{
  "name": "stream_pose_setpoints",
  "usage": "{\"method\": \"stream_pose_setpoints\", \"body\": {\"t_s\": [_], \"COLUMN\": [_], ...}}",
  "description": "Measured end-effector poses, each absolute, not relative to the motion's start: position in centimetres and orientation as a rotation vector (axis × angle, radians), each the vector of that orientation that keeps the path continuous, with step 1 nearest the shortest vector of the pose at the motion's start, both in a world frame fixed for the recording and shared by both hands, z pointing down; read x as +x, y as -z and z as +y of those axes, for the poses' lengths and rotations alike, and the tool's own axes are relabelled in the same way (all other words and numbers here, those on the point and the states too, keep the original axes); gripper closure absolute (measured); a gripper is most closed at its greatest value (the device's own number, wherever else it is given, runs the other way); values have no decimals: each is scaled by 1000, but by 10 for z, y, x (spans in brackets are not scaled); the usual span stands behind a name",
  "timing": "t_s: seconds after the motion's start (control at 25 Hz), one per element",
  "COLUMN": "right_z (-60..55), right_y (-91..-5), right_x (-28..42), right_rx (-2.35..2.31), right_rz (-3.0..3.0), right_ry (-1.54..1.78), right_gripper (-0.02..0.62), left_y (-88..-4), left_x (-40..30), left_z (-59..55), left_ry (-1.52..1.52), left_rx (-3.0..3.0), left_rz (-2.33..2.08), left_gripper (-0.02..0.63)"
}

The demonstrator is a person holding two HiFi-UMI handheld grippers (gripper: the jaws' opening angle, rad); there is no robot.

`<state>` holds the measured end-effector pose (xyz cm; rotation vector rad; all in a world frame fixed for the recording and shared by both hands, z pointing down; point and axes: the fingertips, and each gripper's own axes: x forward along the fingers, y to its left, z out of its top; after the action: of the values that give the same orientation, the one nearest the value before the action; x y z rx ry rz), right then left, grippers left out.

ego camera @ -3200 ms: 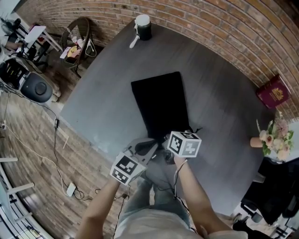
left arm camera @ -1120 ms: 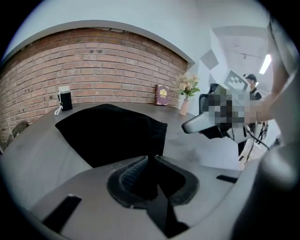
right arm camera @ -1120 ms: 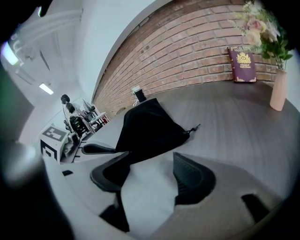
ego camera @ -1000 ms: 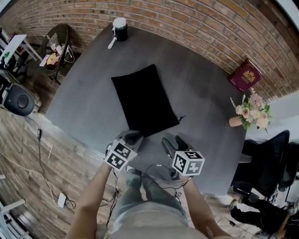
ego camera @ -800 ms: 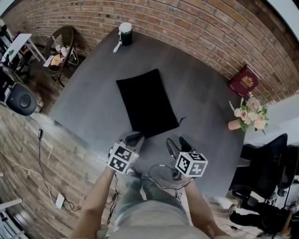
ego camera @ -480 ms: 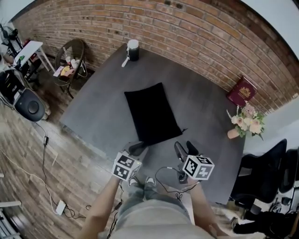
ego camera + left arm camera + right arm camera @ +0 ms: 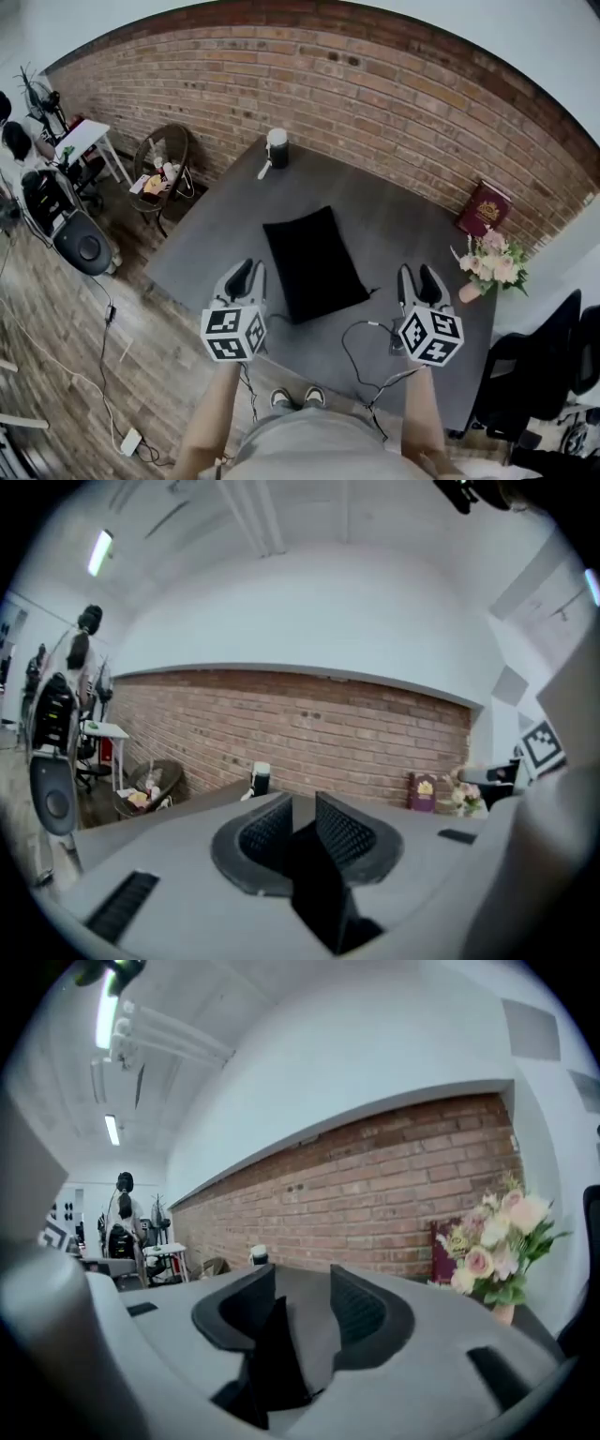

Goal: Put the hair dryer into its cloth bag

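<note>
– Between the jaws of my left gripper [image 7: 304, 808], what do you read?
– Only a narrow gap with nothing in it. It points almost level at the brick wall [image 7: 375, 103].
– And my right gripper [image 7: 302, 1288]?
– Its jaws are wider and closing, and it's empty too.
– Where's the black cloth bag [image 7: 314, 262]?
– From my head view it lies flat on the grey table [image 7: 403, 234], between both grippers and touching neither. Pink flowers [image 7: 492, 264] stand near the table's right edge, just beyond my right gripper.
</note>
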<state>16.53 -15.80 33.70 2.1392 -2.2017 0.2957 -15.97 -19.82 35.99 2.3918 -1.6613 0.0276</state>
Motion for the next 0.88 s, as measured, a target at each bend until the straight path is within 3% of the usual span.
{"method": "stream_pose_setpoints", "body": {"t_s": [0.24,0.4,0.88], "right_z": [-138,-125,-114], "right_y": [-264,-254,-288], "right_x": [200,218,239], "right_rx": [2388,2508,2540], "right_rz": [-2107,-2015,-1873], "right_ry": [88,159,12], "right_gripper": [515,590,594], "left_y": [-278,-254,-281], "left_x": [-181,-180,-171], "left_z": [-198,-195,-206], "left_ry": [217,326,247], "left_rx": [2410,2453,2470], "left_rz": [-1890,-1920,-1852], "left_gripper": [566,588,598]}}
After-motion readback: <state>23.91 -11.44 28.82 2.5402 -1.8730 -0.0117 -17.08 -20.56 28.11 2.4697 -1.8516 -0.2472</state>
